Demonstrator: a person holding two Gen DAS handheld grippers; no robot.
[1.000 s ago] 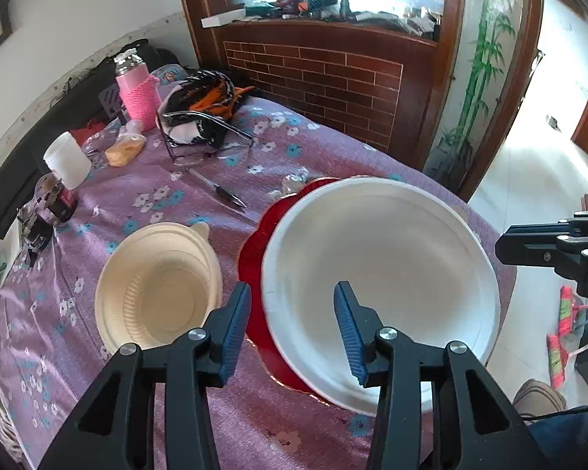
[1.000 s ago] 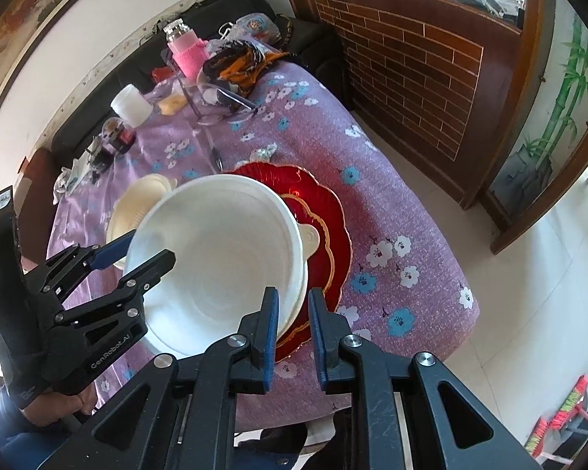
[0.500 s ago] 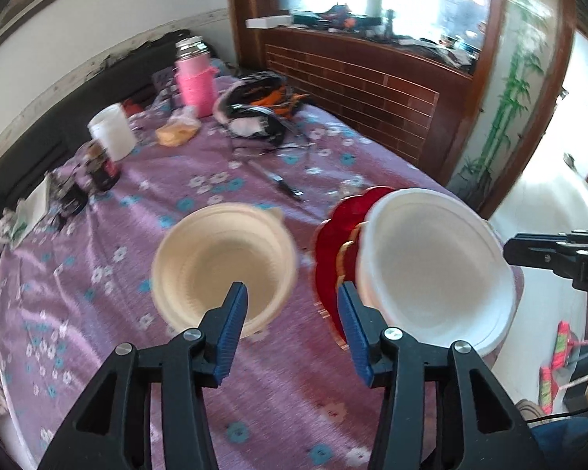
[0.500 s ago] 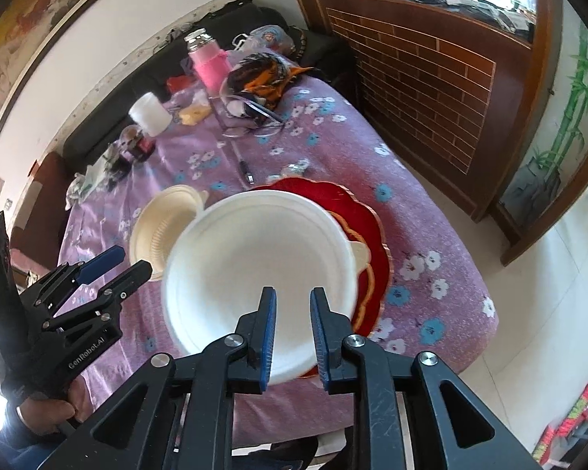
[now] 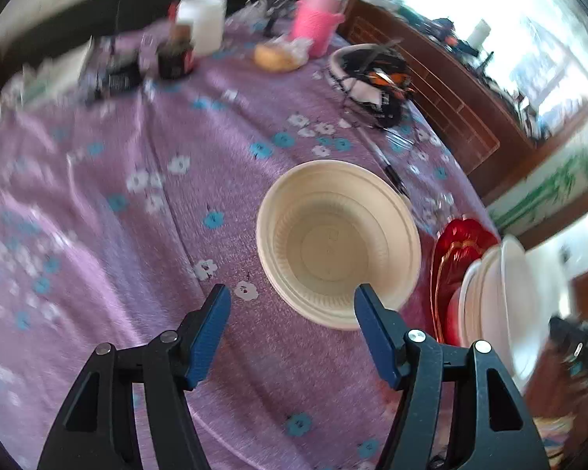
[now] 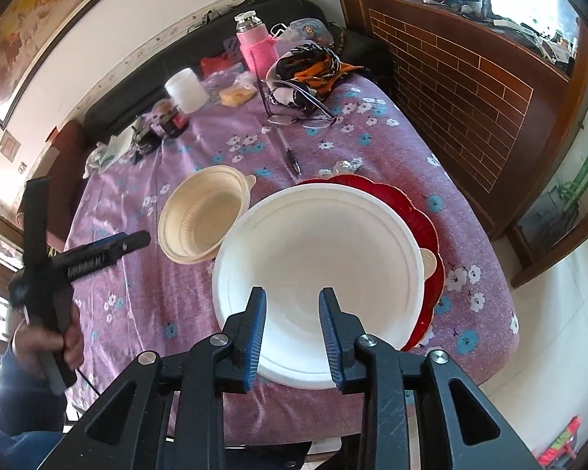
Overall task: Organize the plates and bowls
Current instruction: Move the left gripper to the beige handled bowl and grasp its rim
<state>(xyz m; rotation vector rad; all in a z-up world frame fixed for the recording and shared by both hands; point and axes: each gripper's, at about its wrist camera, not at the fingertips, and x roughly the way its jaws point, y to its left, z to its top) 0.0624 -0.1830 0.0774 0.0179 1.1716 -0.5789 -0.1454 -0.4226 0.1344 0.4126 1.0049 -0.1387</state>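
A cream bowl [image 5: 339, 243] sits on the purple flowered tablecloth. My left gripper [image 5: 292, 297] hovers at its near rim, its jaws opening, with nothing pressed between the pads. To the right, a large white bowl [image 6: 321, 250] rests on a red scalloped plate [image 6: 419, 219], with a cream tab [image 6: 431, 262] showing between them. My right gripper [image 6: 293, 293] hangs over the white bowl's near side, jaws opening and gripping nothing. In the right wrist view the cream bowl [image 6: 204, 219] lies left of the white one, with the left gripper [image 6: 90, 211] and a hand beyond it.
At the table's far side stand a pink flask [image 6: 254, 45], a white jar [image 6: 186, 90], a dark jar [image 6: 170, 121] and a patterned cloth bundle [image 6: 309, 66]. Glasses [image 6: 302, 117] and a pen [image 6: 292, 154] lie nearer. A brick-patterned wooden partition [image 6: 470, 90] borders the right.
My left gripper swung left from the white bowl to the cream bowl, and its jaws widened. The right gripper's jaws parted from nearly shut, still over the white bowl.
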